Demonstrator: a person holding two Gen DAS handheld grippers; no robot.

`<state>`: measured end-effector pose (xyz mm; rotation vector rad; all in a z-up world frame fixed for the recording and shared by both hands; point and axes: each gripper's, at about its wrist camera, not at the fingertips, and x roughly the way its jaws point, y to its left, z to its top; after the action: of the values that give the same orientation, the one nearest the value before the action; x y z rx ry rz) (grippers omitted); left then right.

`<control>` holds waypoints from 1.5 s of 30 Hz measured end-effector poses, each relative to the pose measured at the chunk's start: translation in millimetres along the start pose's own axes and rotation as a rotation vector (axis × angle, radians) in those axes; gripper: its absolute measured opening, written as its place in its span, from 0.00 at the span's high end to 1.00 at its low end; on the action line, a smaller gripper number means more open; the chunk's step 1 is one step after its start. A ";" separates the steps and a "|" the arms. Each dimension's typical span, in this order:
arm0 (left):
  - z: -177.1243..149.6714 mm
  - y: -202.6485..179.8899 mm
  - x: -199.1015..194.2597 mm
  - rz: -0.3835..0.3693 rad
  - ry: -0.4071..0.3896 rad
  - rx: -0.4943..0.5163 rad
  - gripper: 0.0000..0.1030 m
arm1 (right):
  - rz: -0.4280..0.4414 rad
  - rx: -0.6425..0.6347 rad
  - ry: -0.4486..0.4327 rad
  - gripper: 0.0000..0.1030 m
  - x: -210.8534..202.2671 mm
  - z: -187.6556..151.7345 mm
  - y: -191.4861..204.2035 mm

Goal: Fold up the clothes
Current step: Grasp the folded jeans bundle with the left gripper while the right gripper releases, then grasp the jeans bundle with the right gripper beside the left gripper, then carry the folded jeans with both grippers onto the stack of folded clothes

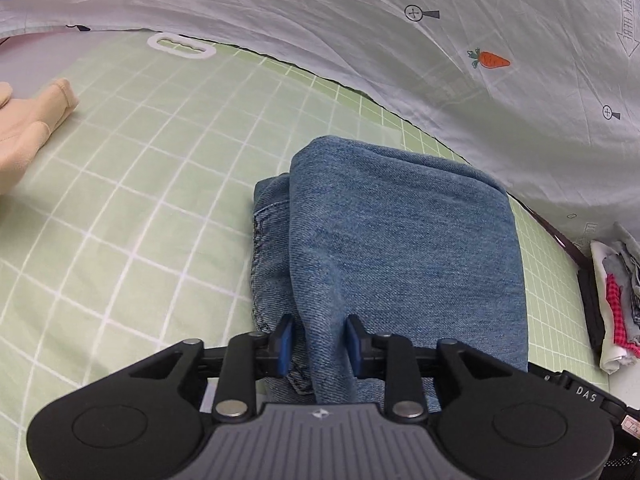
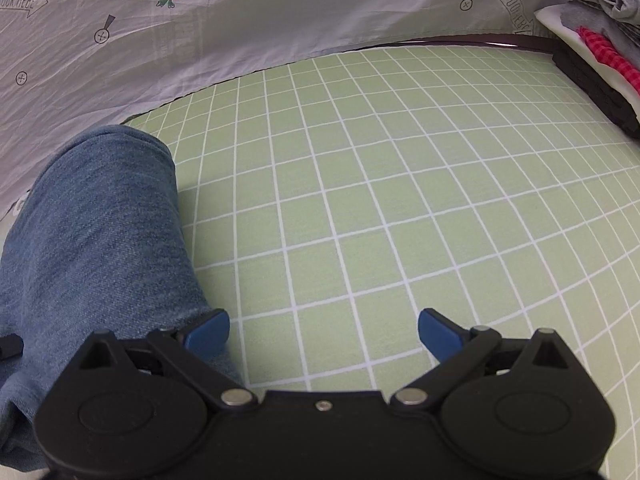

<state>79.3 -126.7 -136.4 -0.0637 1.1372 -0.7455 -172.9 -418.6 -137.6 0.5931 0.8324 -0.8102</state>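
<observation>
Left gripper (image 1: 318, 344) in the left wrist view: blue pads pinched on a fold of the jeans (image 1: 396, 248), fabric bunched between the two fingers at the near edge. Jeans are folded into a thick blue denim bundle lying on the green checked sheet (image 1: 132, 184), top layer draped over lower layers that stick out on the left with a stitched seam showing. Beige garment (image 1: 24, 120) sits at far left on the sheet, well apart from the jeans. White plastic handle-like ring (image 1: 182, 46) lies at the far edge of the sheet, beside the pale printed cloth (image 1: 360, 20) with a carrot motif (image 1: 490, 59) that hangs behind. Stack of folded clothes (image 1: 616, 300) at far right, red checked piece in it.

Right wrist view: right gripper (image 2: 324, 332) spread wide, nothing between the blue pads, only green sheet (image 2: 380, 200) below. Its left pad sits just beside or touching the jeans (image 2: 100, 240) edge; cannot tell which. Jeans fill the left side, printed cloth (image 2: 240, 12) behind them. Folded stack (image 2: 600, 60) at top right corner on a dark base.
</observation>
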 end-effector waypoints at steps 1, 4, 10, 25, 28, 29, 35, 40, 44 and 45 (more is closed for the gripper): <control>0.7 1.8 1.5 0.007 0.001 0.000 0.52 | 0.025 0.015 -0.015 0.01 -2.0 3.1 0.6; 3.1 10.8 7.1 -0.020 0.012 -0.040 0.44 | 0.135 0.055 -0.043 0.01 -5.2 14.4 7.5; 9.4 19.1 19.0 -0.063 0.036 -0.082 0.29 | 0.252 -0.066 -0.010 0.01 12.4 29.2 50.6; 10.6 16.8 42.4 -0.167 0.038 -0.234 0.45 | 0.520 0.100 0.194 0.08 72.4 36.5 52.4; 8.3 -8.9 30.1 -0.115 -0.008 -0.109 0.63 | 0.573 0.170 0.161 0.37 62.1 27.8 38.2; 7.6 -17.7 25.8 -0.110 -0.015 -0.070 0.68 | 0.590 0.194 0.150 0.54 58.7 24.9 33.5; 2.6 -65.9 20.6 -0.199 0.043 0.011 0.73 | 0.601 0.358 0.108 0.68 22.1 9.0 -16.7; -18.7 -136.2 25.9 -0.322 0.158 0.083 0.74 | 0.541 0.453 0.047 0.68 -38.3 -1.4 -91.4; -44.0 -217.2 19.4 -0.417 0.244 0.174 0.74 | 0.485 0.538 0.019 0.68 -90.1 -2.1 -172.7; -50.6 -239.7 15.1 -0.437 0.256 0.196 0.74 | 0.479 0.563 0.014 0.68 -101.3 -1.2 -195.9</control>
<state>-80.9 -301.6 -73.2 -0.0536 1.3041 -1.2793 -374.8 -489.1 -83.5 1.2441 0.4332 -0.5900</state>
